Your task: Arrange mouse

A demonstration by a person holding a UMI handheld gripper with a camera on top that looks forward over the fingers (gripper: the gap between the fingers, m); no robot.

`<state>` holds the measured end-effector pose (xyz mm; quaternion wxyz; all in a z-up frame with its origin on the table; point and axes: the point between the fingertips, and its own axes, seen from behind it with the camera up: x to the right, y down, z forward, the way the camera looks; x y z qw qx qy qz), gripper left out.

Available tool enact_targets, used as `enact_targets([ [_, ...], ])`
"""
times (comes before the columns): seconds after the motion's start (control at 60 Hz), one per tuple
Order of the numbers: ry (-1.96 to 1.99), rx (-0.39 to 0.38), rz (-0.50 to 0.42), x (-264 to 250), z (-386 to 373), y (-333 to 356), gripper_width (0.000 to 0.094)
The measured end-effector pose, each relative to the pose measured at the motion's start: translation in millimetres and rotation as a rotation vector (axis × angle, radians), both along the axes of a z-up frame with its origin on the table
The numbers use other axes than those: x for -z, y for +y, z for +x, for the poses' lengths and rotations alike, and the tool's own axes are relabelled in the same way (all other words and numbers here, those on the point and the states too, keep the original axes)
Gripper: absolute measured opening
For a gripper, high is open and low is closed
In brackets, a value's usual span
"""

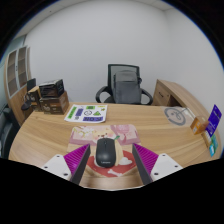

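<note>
Gripper pose: the gripper (106, 168) looks forward and slightly down over the worktop (50, 135), its two fingers reaching out at either side of the mouse.
Jaws: open; the purple pads (77, 156) stand apart, with a gap between each pad and the mouse.
Mouse: a black mouse (105, 152) lies between the fingers, resting on its own on a mat, its long axis pointing away from the gripper.
Mat: a pink patterned mat (112, 133) lies under the mouse and runs on beyond it toward the far edge of the worktop.
Beyond the mouse: a flat printed sheet (87, 113) with green and white patches lies past the mat, near the far edge.
Chair: a black office chair (125, 86) stands behind the worktop, straight beyond the mouse and the sheet.
Left of the mouse: dark boxes (48, 98) are stacked at the far left corner of the worktop, well apart from the mouse; a shelf unit (14, 72) stands against the wall behind them.
Right of the mouse: a round pale thing (176, 116) sits on the worktop far to the right; what it is cannot be told. A blue and purple box (213, 122) stands further right still, near the worktop's edge.
In the way: bare wood lies at both sides of the mat, and no other thing touches the mouse or the fingers.
</note>
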<state>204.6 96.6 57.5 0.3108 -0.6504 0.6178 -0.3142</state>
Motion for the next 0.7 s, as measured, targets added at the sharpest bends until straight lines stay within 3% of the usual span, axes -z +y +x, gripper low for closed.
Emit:
enact_targets([
  [0.217, 0.031, -0.013, 0.025, -80, -136, -19, 0.0868],
  [0.383, 0.026, -0.019, 0.016, -106, -233, -40, 0.0869],
  [0.7, 0.045, 0.098, 0.013, -121, -349, -82, 0.0870],
])
